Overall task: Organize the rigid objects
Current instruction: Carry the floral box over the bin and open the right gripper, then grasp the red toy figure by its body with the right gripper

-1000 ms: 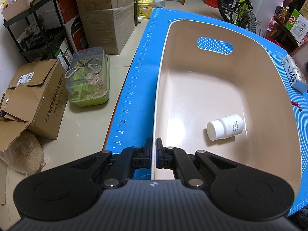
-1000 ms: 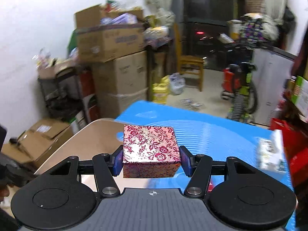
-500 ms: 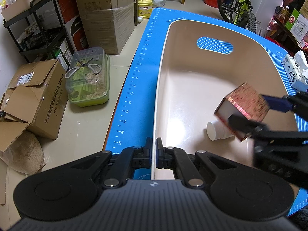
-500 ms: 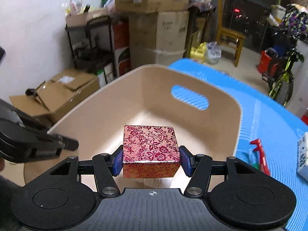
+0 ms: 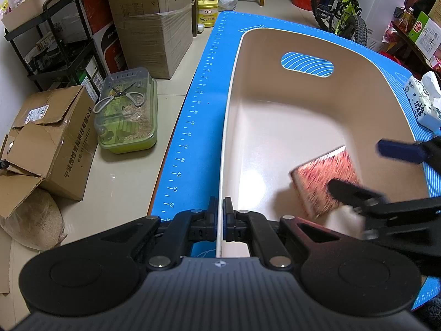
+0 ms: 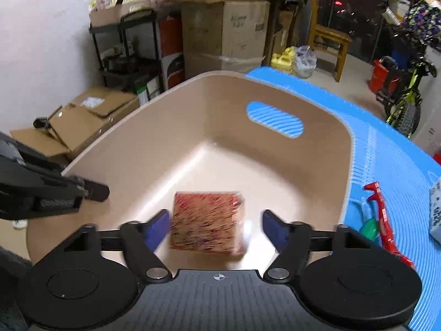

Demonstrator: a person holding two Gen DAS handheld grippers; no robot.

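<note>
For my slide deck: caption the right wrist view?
Open right tongs release a blurred red patterned box into the beige bin.

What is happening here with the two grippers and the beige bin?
A person is sorting objects into a beige bin on a blue mat. The left gripper is shut on the bin's near rim. The right gripper is open above the bin, and the red patterned box appears blurred between its fingers, seemingly just released. A white bottle lies partly hidden beneath.
</note>
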